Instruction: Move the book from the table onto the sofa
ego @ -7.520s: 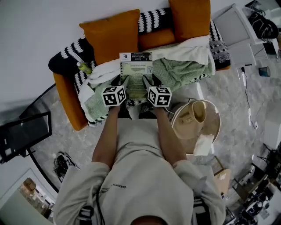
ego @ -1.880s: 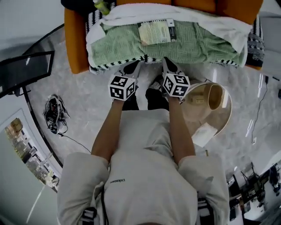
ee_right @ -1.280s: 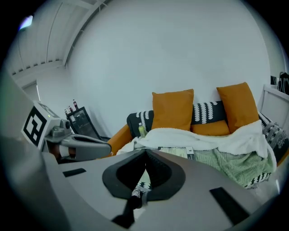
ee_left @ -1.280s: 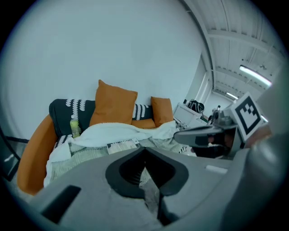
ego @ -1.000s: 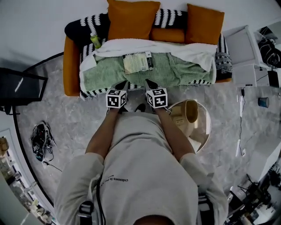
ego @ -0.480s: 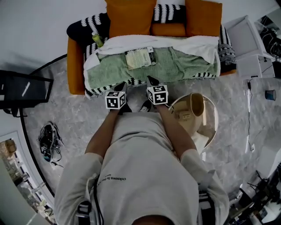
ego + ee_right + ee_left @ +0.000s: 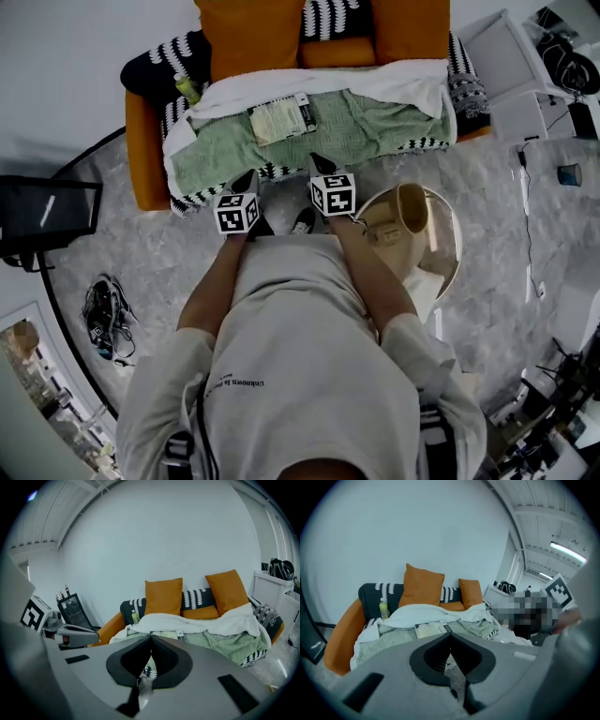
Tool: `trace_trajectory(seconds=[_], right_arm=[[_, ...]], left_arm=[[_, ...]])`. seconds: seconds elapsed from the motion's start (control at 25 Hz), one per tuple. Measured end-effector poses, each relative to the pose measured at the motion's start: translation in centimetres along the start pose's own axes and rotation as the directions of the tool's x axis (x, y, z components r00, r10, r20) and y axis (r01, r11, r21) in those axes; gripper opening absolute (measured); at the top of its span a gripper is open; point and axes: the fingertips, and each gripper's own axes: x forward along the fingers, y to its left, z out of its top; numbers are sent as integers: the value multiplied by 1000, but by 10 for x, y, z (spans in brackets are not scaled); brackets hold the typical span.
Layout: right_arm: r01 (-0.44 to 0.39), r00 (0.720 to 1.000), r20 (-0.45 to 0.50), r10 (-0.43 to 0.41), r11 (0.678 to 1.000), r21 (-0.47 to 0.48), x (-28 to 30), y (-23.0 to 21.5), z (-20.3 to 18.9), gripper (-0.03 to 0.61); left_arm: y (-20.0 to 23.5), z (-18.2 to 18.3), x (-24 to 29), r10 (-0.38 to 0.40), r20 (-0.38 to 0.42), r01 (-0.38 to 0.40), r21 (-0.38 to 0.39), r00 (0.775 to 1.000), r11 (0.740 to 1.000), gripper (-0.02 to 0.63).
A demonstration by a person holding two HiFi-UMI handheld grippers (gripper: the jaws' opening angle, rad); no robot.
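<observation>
Since the oldest frame: let go of the book and backed both tools off the seat.

Left to right now:
- On the floor at far left, a dark screen and a cable tangle. Both unrelated.
- Then the sofa, with a green bottle tucked in its left corner.
- On the seat, the book lying flat on the green blanket, left of middle, just below the white throw. Touching neither tool.
- Next, the left tool: closed, nothing between the jaws. Hanging over the floor near the seat's front edge, pointed at the sofa.
- Just beside it, the right tool: same, closed and empty, tip near the blanket's fringe.
- At far right, the round bench, carrying a beige bag-like thing. No book on it.

Looks done by this read: book off the bench, resting on the sofa, released. Nothing obvious left except pulling away. No re-grip needed unless the book should sit squarer, and can't judge that from here.
</observation>
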Motion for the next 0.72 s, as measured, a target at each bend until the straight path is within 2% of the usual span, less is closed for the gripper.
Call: trace_trajectory(seconds=[0.2,0.36,0.48,0.72], right_arm=[[9,999,-36,-10,1000,-13,-2,-2,-8,6],[-25,997,-71,18,994,-102,0,5,-15,6],[-40,998,-62,33,994,-105,-1,9,-15,6],[-7,1000,-26,4,993,-118,-6,6,-10,6]], left_arm=[[-4,3,2,15,5,-16,73,1000,997,9],[-10,6,12,10,-9,-9,104,1000,994,9],[-17,5,16,-24,-14,25,115,1000,993,9],[-18,3,18,-25,-37,30,120,999,992,9]])
